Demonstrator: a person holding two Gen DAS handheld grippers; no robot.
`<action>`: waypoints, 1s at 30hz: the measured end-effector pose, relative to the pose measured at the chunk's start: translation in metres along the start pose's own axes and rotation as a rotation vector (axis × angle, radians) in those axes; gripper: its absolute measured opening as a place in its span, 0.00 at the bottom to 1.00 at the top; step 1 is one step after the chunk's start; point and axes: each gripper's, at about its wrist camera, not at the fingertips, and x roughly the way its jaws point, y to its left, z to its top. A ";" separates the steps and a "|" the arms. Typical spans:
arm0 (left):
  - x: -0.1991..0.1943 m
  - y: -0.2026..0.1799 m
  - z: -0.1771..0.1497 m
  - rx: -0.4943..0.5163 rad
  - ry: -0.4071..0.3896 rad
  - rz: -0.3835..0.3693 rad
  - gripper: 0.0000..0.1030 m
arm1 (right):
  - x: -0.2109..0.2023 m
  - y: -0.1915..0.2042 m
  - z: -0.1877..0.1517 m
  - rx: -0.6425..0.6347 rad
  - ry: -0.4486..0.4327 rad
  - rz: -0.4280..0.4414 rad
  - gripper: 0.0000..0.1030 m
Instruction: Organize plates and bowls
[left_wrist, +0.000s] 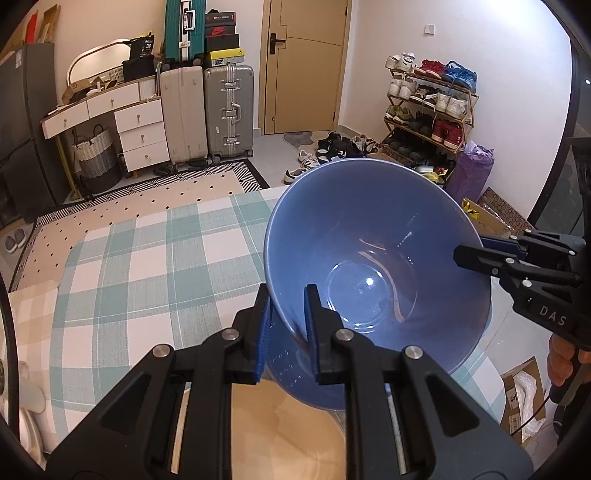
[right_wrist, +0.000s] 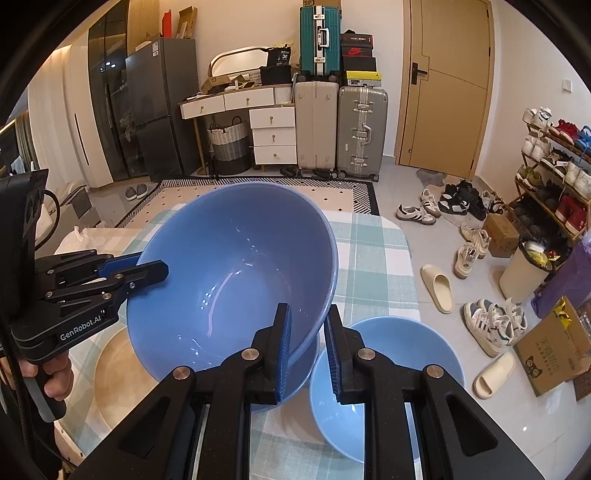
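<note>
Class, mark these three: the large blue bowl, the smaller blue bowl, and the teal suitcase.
large blue bowl (right_wrist: 236, 273): right wrist view, inner wall.
smaller blue bowl (right_wrist: 417, 354): right wrist view, inner wall.
teal suitcase (right_wrist: 320, 40): right wrist view, front face.

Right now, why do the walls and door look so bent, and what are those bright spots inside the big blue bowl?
Left wrist view: the fisheye lens bows the door and darkens the corners; a room light glints off the big blue bowl near its bottom. Right wrist view: same curving, with streaky glare on the bowl's glossy inside wall; everything stays sharp, no motion blur.
</note>
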 end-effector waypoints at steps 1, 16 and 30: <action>0.002 0.001 -0.001 0.000 0.004 0.000 0.13 | 0.000 -0.001 -0.001 -0.001 0.001 0.001 0.18; 0.032 0.018 -0.024 -0.016 0.041 0.007 0.13 | 0.020 0.010 -0.020 -0.003 0.047 0.015 0.18; 0.072 0.037 -0.043 -0.031 0.086 0.015 0.13 | 0.053 0.005 -0.031 -0.002 0.098 0.029 0.18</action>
